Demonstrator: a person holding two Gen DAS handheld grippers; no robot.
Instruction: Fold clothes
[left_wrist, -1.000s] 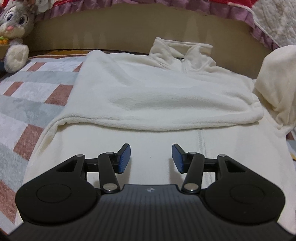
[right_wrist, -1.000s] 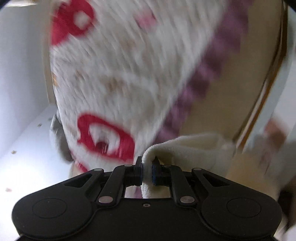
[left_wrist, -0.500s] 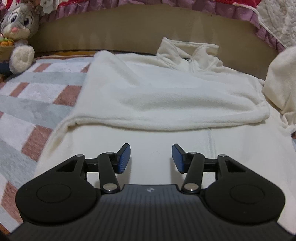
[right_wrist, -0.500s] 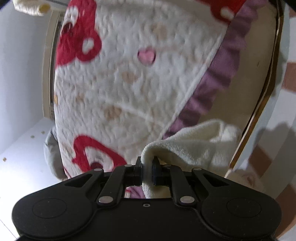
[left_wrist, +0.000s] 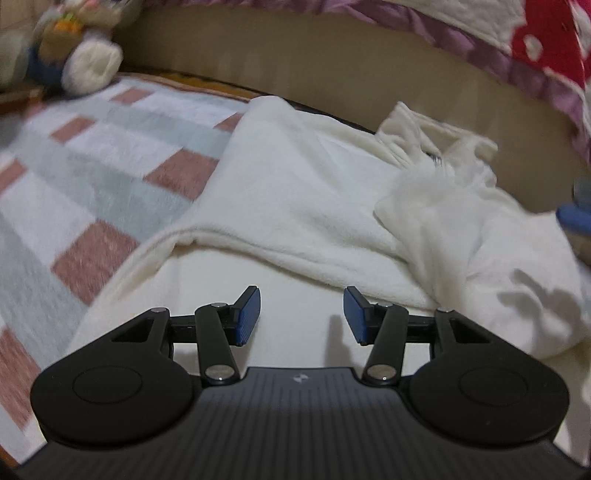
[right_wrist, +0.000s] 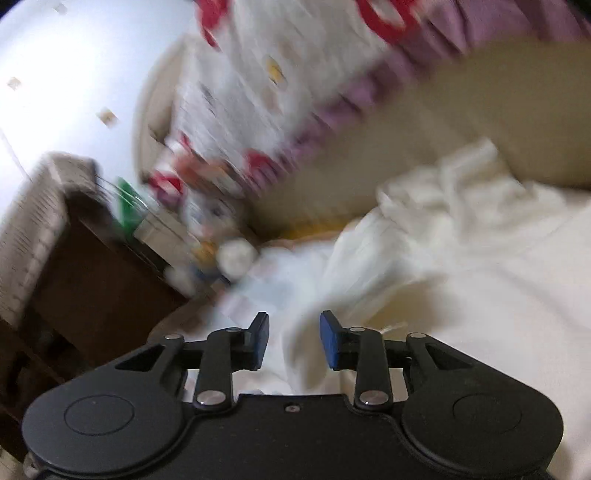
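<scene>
A cream fleece jacket (left_wrist: 295, 192) lies spread on the bed, its left sleeve folded across the chest and its collar (left_wrist: 436, 140) toward the headboard. The right sleeve (left_wrist: 461, 229) is draped in a loose heap over the jacket's right side. My left gripper (left_wrist: 302, 317) hovers open over the lower front panel with nothing between its pads. In the blurred right wrist view my right gripper (right_wrist: 293, 341) is over the jacket (right_wrist: 480, 277), its jaws opening. A fold of cream fleece (right_wrist: 306, 354) lies loose between them, not pinched. One of its blue fingertips (left_wrist: 572, 219) shows at the left wrist view's right edge.
A checked grey, white and pink bedspread (left_wrist: 92, 166) lies left of the jacket. A plush rabbit (left_wrist: 74, 48) sits at the far left corner. The tan headboard (left_wrist: 332, 62) carries a quilt with a purple frill (left_wrist: 535, 44). A brown nightstand (right_wrist: 92, 277) with clutter stands beside the bed.
My right gripper swung down from facing the quilt to over the jacket, and its jaws parted off the sleeve. The sleeve now rests on the jacket. The left view shifted and rolled.
</scene>
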